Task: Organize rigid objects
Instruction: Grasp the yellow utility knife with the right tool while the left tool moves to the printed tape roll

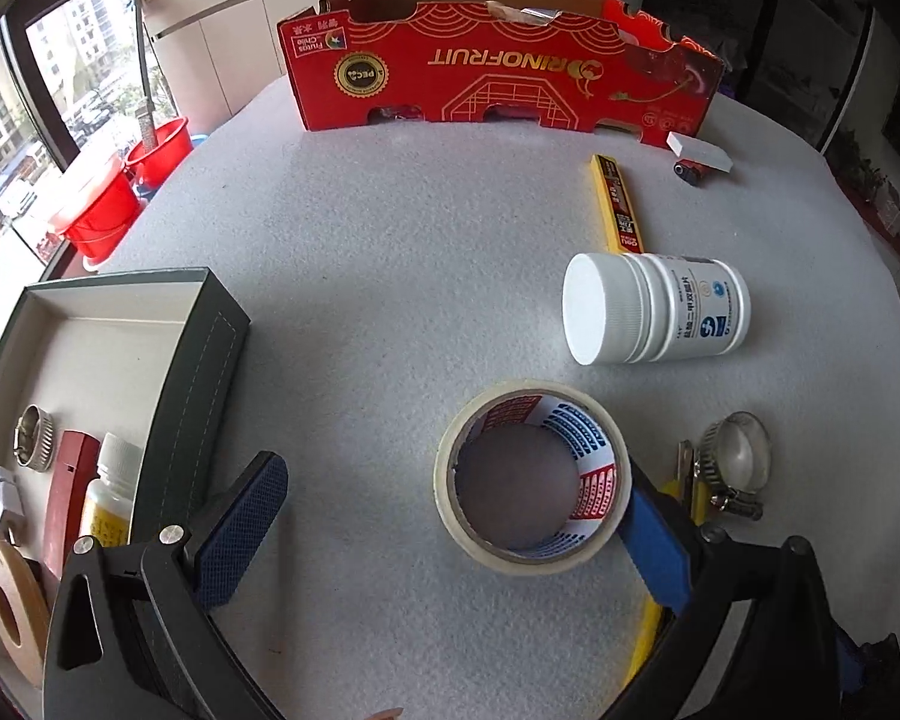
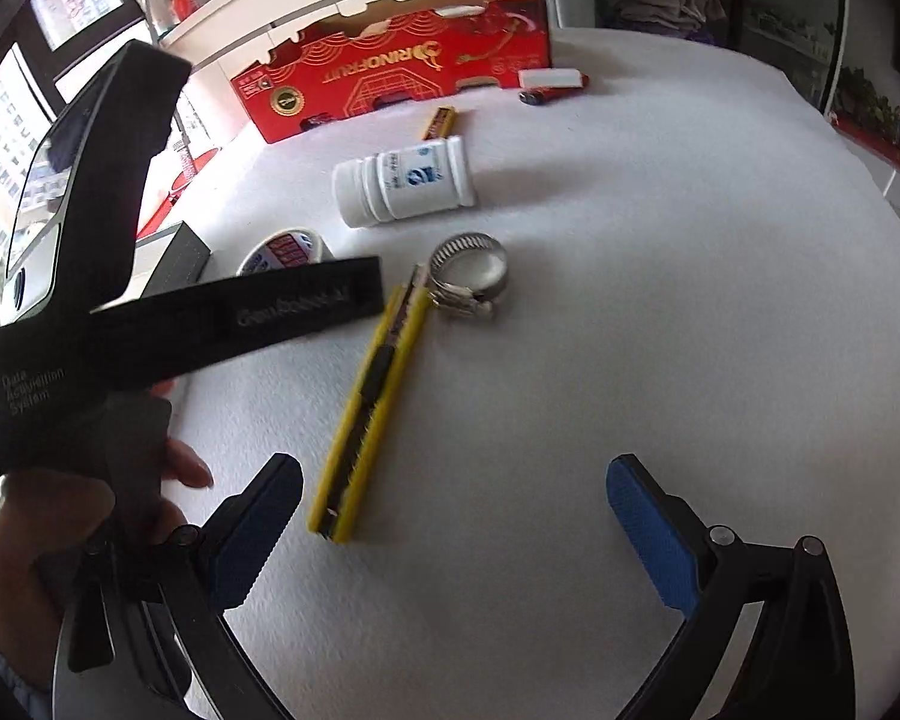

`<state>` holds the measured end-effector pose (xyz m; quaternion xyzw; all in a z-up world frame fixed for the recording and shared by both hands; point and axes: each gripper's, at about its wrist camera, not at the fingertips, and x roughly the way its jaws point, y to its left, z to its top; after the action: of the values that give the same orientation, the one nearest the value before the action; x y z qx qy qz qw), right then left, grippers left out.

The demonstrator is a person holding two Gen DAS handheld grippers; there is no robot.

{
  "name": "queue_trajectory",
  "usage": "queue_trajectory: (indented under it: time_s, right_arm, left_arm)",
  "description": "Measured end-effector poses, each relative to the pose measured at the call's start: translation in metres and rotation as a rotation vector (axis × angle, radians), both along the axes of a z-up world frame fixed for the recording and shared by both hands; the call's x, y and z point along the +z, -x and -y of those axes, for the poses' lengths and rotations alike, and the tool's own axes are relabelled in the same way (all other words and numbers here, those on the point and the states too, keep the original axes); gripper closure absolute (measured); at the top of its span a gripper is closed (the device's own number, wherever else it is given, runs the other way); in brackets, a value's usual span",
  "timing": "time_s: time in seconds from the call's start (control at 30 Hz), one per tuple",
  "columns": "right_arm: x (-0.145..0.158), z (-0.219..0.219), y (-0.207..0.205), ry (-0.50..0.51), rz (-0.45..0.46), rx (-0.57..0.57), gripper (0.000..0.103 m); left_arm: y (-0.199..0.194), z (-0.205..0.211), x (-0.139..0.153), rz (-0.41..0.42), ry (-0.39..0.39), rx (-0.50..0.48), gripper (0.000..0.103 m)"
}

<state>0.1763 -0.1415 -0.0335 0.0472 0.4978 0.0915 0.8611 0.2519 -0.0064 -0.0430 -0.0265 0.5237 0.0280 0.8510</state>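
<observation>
A: White felt counter (image 1: 390, 276), tray (image 1: 210, 324) at left part filled. Left gripper (image 1: 450, 516) fingers apart, straddling the tape (image 1: 531, 474).

B: Right gripper (image 2: 453, 528) also wide apart, empty, near the knife (image 2: 369, 402).

A: Risk: right finger (image 1: 654, 546) touches the roll, may push it into the clamp (image 1: 732, 465).

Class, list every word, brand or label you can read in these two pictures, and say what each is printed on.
"RINOFRUIT", upside down: red cardboard box.
"Frutas Chile", upside down: same box.
"Data Acquisition System": black handle of the left claw.
"deli": yellow blade case.
White bottle: Chinese label, too small to read.
Tape roll: core print unreadable.
</observation>
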Motion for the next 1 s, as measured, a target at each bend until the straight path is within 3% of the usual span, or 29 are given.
queue_trajectory:
  time_s: [0.13,0.2,0.27,0.37,0.47,0.57,0.7,0.73,0.87,0.9,0.93,1.0]
  right_arm:
    - [-0.006,-0.029,-0.014,0.066,0.039,0.032,0.005]
    - [-0.007,-0.039,-0.017,0.122,0.062,0.045,0.016]
    - [-0.004,-0.047,-0.017,0.171,0.077,0.07,0.053]
    - [0.0,-0.041,-0.014,0.166,0.058,0.103,0.083]
    - [0.001,-0.018,-0.004,0.132,0.015,0.095,0.086]
    - [0.002,0.016,0.023,0.107,-0.02,0.07,0.086]
    - [0.002,0.067,0.07,0.089,-0.053,0.005,0.086]
    - [0.002,0.079,0.08,0.076,-0.063,-0.018,0.086]
    - [0.002,0.106,0.099,0.005,-0.084,-0.068,0.086]
    - [0.003,0.107,0.1,-0.006,-0.082,-0.065,0.086]
    - [0.003,0.108,0.1,-0.013,-0.088,-0.076,0.086]
    - [0.004,0.111,0.098,-0.028,-0.089,-0.091,0.085]
  left_arm:
    - [-0.006,-0.005,-0.001,-0.007,-0.002,-0.025,0.0]
    - [-0.007,-0.003,-0.001,0.007,-0.009,-0.045,0.0]
    - [-0.007,-0.002,0.0,0.012,-0.012,-0.056,0.0]
    - [-0.012,-0.002,0.001,-0.013,-0.009,-0.057,0.0]
    - [-0.006,0.003,0.003,-0.016,-0.008,-0.064,0.001]
    - [0.018,0.022,0.009,0.039,-0.013,-0.151,0.023]
    - [0.067,0.043,0.014,0.074,-0.008,-0.252,0.064]
    - [0.078,0.046,0.015,0.074,-0.003,-0.268,0.069]
    - [0.107,0.039,0.02,0.065,0.059,-0.222,0.067]
    - [0.109,0.038,0.021,0.07,0.059,-0.208,0.055]
    - [0.11,0.036,0.024,0.087,0.042,-0.187,0.035]
    - [0.108,0.031,0.035,0.149,0.0,-0.139,0.019]
